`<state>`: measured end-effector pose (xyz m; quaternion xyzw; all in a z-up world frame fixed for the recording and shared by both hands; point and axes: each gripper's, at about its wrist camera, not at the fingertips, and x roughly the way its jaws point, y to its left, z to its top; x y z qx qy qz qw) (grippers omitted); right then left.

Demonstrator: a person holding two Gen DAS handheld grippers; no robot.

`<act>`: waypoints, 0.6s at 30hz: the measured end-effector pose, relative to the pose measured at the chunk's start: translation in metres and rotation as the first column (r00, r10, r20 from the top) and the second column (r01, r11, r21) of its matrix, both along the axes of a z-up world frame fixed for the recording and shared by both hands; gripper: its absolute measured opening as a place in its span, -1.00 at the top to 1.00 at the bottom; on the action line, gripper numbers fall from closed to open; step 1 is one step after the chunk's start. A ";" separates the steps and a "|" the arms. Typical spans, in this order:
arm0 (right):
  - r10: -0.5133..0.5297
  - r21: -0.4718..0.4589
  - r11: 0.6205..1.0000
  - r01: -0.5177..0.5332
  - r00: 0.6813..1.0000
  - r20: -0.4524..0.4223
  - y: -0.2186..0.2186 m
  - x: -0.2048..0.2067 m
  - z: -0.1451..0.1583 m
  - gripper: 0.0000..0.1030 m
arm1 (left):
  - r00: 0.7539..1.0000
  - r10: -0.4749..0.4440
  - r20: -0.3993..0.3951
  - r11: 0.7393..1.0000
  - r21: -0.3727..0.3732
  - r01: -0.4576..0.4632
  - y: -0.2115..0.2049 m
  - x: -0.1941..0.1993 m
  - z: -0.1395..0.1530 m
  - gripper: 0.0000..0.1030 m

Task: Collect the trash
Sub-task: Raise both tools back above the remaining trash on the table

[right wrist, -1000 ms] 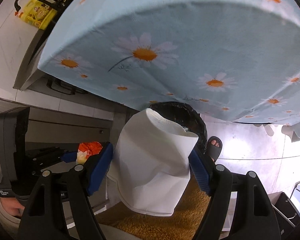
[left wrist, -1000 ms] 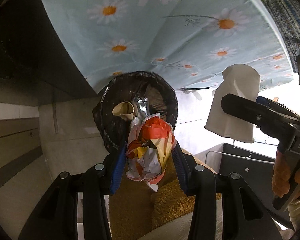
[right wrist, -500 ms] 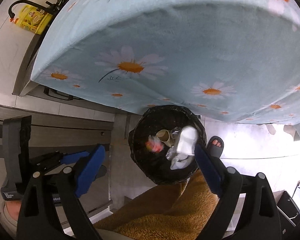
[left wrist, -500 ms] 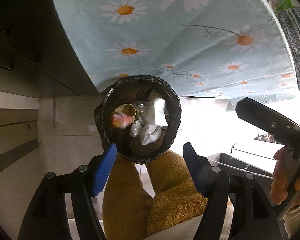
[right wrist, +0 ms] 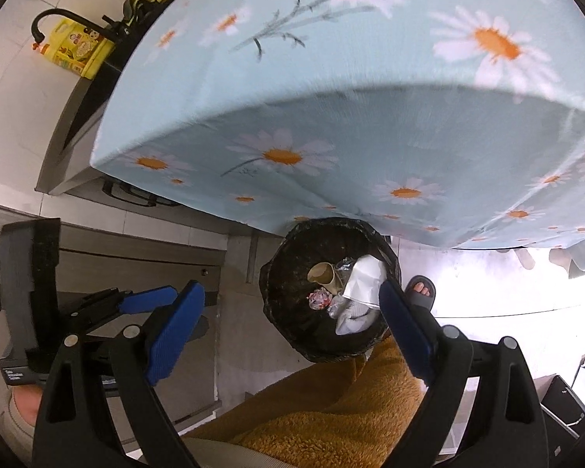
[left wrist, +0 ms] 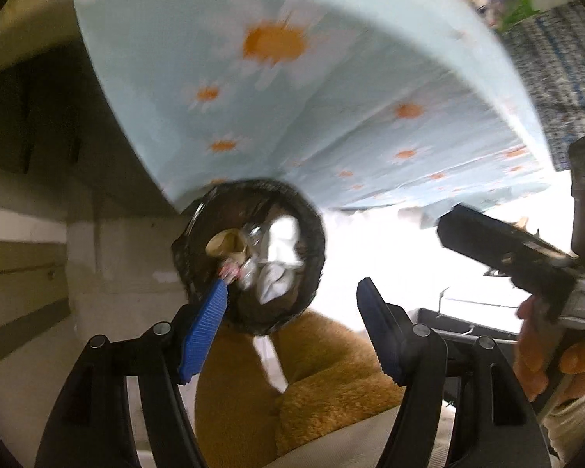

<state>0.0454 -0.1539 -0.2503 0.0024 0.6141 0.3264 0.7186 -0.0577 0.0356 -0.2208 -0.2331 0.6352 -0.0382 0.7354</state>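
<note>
A: Right wrist view looks down into the black bin (right wrist: 327,292) on the floor, just under the near edge of the counter with the daisy cloth (right wrist: 331,117). Inside lie a crumpled white bag (right wrist: 364,277), a beige paper cup (right wrist: 323,275), a small red-and-white wrapper (right wrist: 319,299) and some clear plastic (right wrist: 341,304). I judge that these pieces are already collected.

B: Is anything left to collect?

A: On the part of the cloth that shows, I see no loose trash. The rest of the counter is out of view, so I cannot say the task is finished.

B: How are the two tools?

A: Right tool (right wrist: 288,319) hangs above the bin, its blue pads spread wide, holding nothing. Left tool (left wrist: 292,312) is also wide and without load, above the near rim of the bin; its picture is blurred. In the right view it shows at the left (right wrist: 136,300). The person's legs in orange fleece trousers (right wrist: 331,409) are below, and a foot in a sandal (right wrist: 421,292) stands just right of the bin.
</note>
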 end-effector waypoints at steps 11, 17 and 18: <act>-0.069 0.042 0.997 0.065 0.993 0.096 -0.015 -0.014 0.044 -0.75 | 0.992 -0.030 0.119 0.999 0.030 0.026 0.004 -0.002 0.044 -0.30; -0.109 0.075 0.992 0.098 0.981 0.158 -0.023 -0.021 0.071 -0.75 | 0.982 -0.056 0.180 0.998 0.043 0.049 0.004 -0.006 0.064 -0.30; -0.114 0.081 0.992 0.101 0.979 0.170 -0.023 -0.023 0.076 -0.75 | 0.981 -0.057 0.187 0.998 0.045 0.049 0.005 -0.006 0.068 -0.30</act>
